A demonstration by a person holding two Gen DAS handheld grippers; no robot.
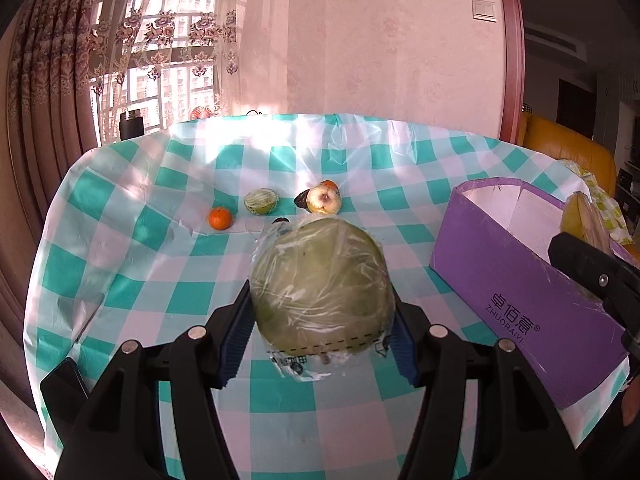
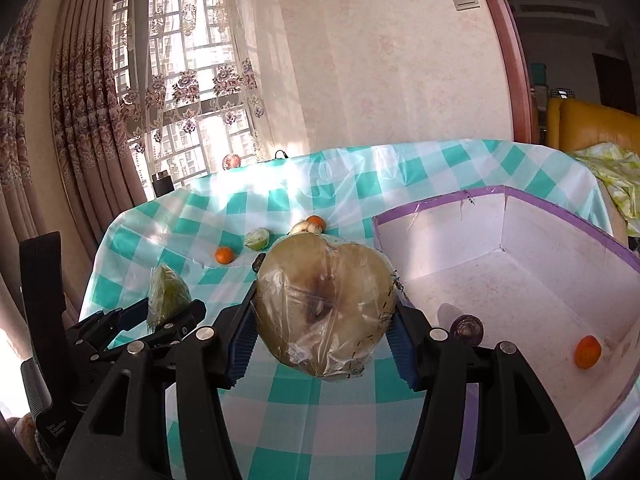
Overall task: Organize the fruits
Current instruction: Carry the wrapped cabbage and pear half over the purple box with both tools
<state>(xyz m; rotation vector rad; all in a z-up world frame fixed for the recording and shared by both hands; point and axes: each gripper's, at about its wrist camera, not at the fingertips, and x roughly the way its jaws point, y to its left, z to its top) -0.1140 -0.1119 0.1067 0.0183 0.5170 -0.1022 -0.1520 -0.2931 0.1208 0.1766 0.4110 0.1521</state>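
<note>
Tablecloth (image 1: pixel 192 280) in teal and white checks covers the whole table, with a curtained window (image 1: pixel 172 52) behind its far left edge. Next in size, a purple box (image 2: pixel 440 208) with a white inside stands open on the right side of the table; in the right wrist view a small orange (image 2: pixel 588 351) and a dark round fruit (image 2: pixel 467 327) lie on its floor near the right gripper.

The left gripper (image 1: pixel 322 332) holds a green pomelo half wrapped in plastic film (image 1: pixel 320 280), rind side towards its camera, clear of the cloth; its blue ribbed pads (image 1: pixel 240 332) press on both sides, the jaws partly open around the wide fruit. The right gripper (image 2: pixel 322 328) grips a second wrapped pomelo half (image 2: pixel 324 304) the same way, cut face towards its camera, raised just left of the box's near left corner. In the right wrist view the left gripper sits to the left, its fruit seen edge-on.

Farther back on the cloth, left of the box, lie the smaller fruits: a cut pale fruit showing its core (image 1: pixel 323 199) with another orange (image 1: pixel 329 185) just behind it, a halved green citrus (image 1: pixel 261 201) to its left, and a tangerine (image 1: pixel 220 218) farthest left. A dark bottle (image 1: pixel 131 124) stands beyond the table's far left edge.
</note>
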